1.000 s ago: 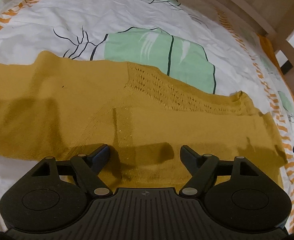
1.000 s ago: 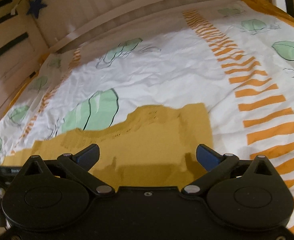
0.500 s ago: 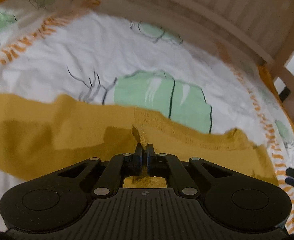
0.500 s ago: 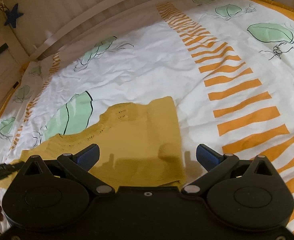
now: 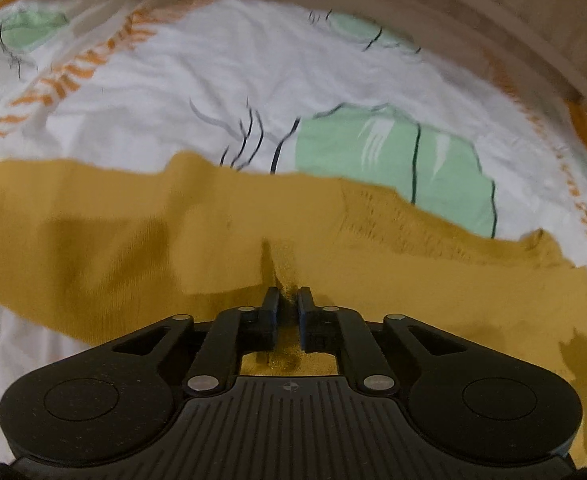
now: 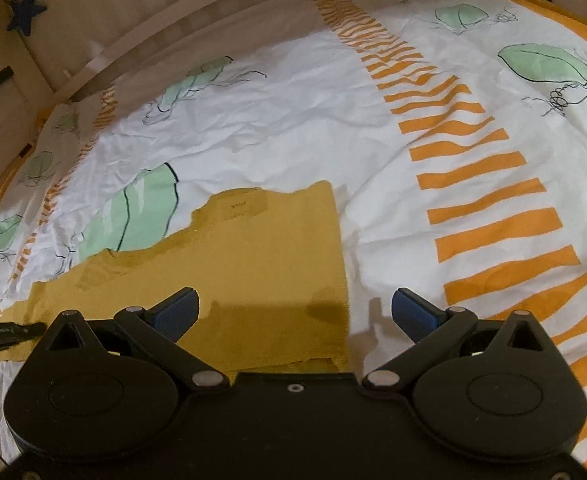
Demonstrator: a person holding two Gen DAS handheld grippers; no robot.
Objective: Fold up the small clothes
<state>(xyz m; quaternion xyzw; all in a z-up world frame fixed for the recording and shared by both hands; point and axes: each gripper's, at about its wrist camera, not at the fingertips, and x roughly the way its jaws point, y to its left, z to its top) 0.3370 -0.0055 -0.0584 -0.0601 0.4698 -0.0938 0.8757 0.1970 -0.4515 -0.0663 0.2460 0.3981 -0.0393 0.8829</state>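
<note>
Left gripper point(image 5: 288, 300) newly pinching mustard garment point(image 5: 133, 236)

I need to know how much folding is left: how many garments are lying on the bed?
1. A single mustard knit garment lies flat on the bedsheet, below the green leaf print. The left gripper pinches its near edge. Anything beyond the frames is unseen.

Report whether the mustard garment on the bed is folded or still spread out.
Mostly spread: the mustard garment lies flat across the bedsheet, with only a small pinched ridge at the left gripper.
</note>
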